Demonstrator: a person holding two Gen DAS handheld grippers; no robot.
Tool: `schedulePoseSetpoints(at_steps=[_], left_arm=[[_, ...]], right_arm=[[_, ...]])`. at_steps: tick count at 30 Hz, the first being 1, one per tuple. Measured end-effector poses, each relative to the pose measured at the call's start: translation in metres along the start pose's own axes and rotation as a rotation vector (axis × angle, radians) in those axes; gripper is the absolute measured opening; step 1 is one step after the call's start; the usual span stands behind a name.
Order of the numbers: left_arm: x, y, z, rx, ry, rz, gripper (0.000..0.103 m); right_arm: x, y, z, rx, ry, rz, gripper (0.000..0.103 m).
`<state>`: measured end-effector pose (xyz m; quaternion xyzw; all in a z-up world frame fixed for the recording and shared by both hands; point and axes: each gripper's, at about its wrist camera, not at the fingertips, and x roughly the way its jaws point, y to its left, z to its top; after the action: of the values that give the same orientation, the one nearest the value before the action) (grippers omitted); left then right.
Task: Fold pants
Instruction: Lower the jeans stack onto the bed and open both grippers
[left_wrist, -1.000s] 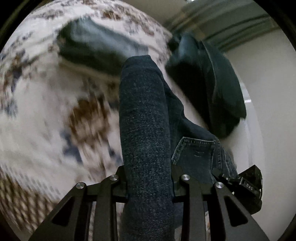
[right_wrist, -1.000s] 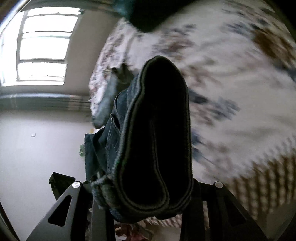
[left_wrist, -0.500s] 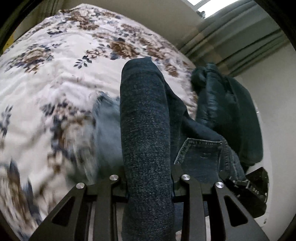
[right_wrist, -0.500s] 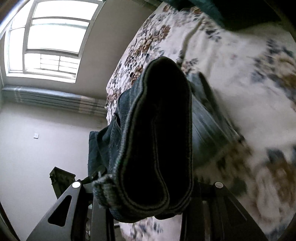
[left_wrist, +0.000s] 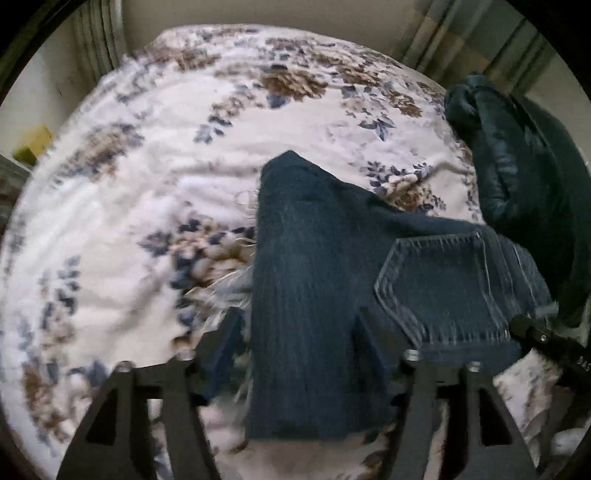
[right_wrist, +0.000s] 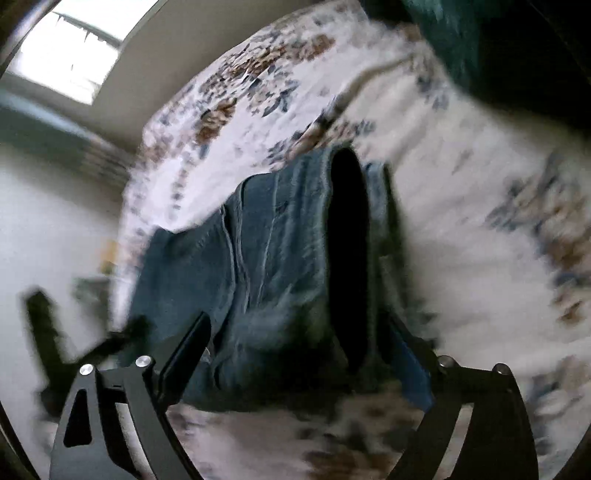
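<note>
Left wrist view shows the jeans (left_wrist: 317, 295) lying folded on the floral bedspread (left_wrist: 147, 184), both the left gripper (left_wrist: 299, 354) and right gripper (right_wrist: 295, 354) spread, apparently released, leaving perhaps tidying.

Dark blue, coarse-woven denim pants (left_wrist: 314, 295) with pale stitched pocket seams lie on a soft white floral cloth bedspread (left_wrist: 147, 177), beside a glossy dark teal padded garment (left_wrist: 502, 166); matt black plastic tool (left_wrist: 295, 354), bright metal screws.

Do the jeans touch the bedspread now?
Touching. The left wrist view shows the jeans lying flat on the floral bedspread, with no gap.
</note>
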<state>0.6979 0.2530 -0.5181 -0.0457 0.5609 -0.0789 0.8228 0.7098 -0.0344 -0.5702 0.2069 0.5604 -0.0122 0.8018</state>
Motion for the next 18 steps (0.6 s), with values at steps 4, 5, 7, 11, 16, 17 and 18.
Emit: schedulePoseSetpoints(at_steps=[4,5,7,11,16,17,18], left_arm=[[-0.018,-0.002,-0.010,0.015,-0.032,0.100,0.085],[-0.021,-0.004,-0.012,0.016,-0.028,0.125,0.086],[-0.028,-0.007,-0.015,0.013,-0.023,0.160,0.087],[-0.052,-0.018,-0.022,0.014,-0.047,0.190,0.087],[-0.097,-0.032,-0.035,0.000,-0.089,0.197,0.087],[-0.110,-0.035,-0.039,-0.007,-0.100,0.195,0.087],[-0.122,-0.038,-0.044,-0.009,-0.110,0.191,0.087]], right_arm=[[-0.026,0.023,-0.018,-0.110,-0.016,-0.177,0.096],[-0.034,0.030,-0.022,-0.136,-0.033,-0.210,0.096],[-0.046,0.037,-0.028,-0.171,-0.047,-0.259,0.096],[-0.085,0.047,-0.047,-0.200,-0.062,-0.293,0.096],[-0.132,0.046,-0.064,-0.197,-0.089,-0.298,0.096],[-0.146,0.046,-0.069,-0.197,-0.099,-0.294,0.096],[-0.160,0.046,-0.073,-0.200,-0.109,-0.287,0.096]])
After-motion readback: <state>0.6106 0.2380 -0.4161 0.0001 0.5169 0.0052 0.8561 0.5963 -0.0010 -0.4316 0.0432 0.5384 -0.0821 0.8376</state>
